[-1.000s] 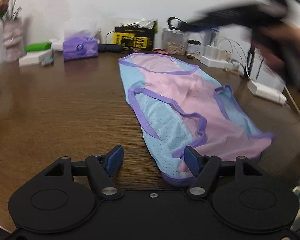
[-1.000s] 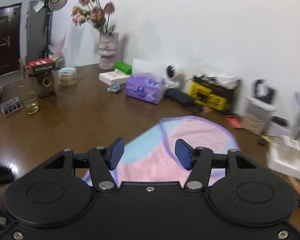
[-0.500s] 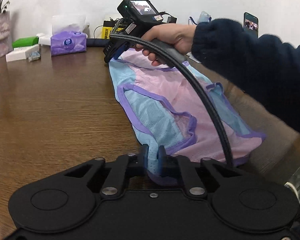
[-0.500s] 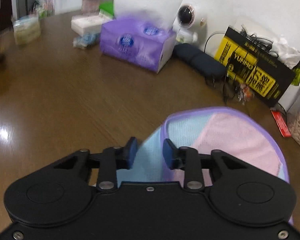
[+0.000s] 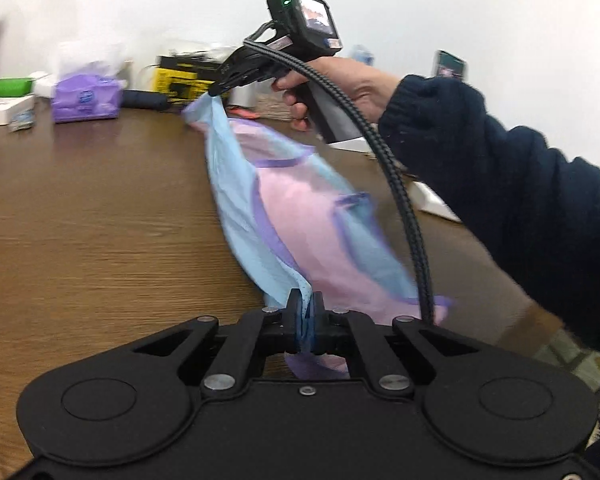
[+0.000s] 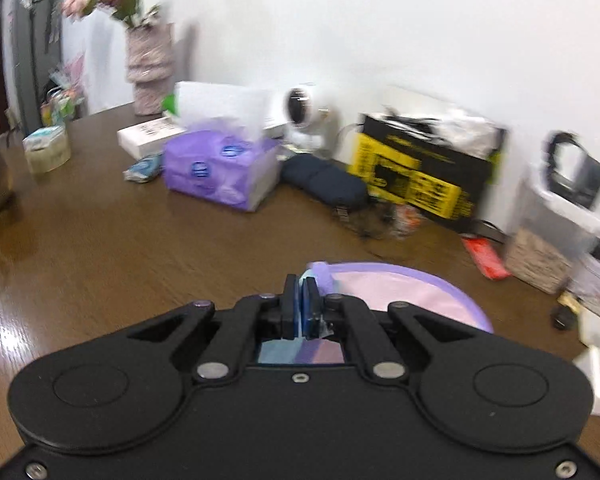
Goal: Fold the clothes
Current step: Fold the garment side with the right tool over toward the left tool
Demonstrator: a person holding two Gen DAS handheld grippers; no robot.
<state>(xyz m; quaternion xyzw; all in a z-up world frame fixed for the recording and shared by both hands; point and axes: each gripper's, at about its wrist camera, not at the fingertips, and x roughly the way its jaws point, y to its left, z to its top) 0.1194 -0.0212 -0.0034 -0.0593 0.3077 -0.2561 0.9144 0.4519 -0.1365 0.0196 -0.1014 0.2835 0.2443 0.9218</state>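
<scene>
A light blue and pink mesh garment [image 5: 296,216] with purple trim hangs stretched above the brown table [image 5: 80,232]. My left gripper [image 5: 306,312] is shut on its near blue edge. My right gripper [image 5: 216,90], seen in the left wrist view held by a hand in a dark sleeve, is shut on the far end and lifts it. In the right wrist view my right gripper [image 6: 303,308] pinches the blue edge, and the pink panel with purple hem [image 6: 404,292] spreads to its right.
Along the back wall stand a purple tissue box [image 6: 220,168], a white camera [image 6: 304,120], a dark pouch [image 6: 324,180], a yellow-black bag [image 6: 424,172], a vase of flowers [image 6: 148,68] and white bins [image 6: 560,216]. A black cable [image 5: 404,184] arcs over the garment.
Both grippers have closed on the garment's left edge, one at each end, and lifted it off the table. The right gripper's end has risen highest.
</scene>
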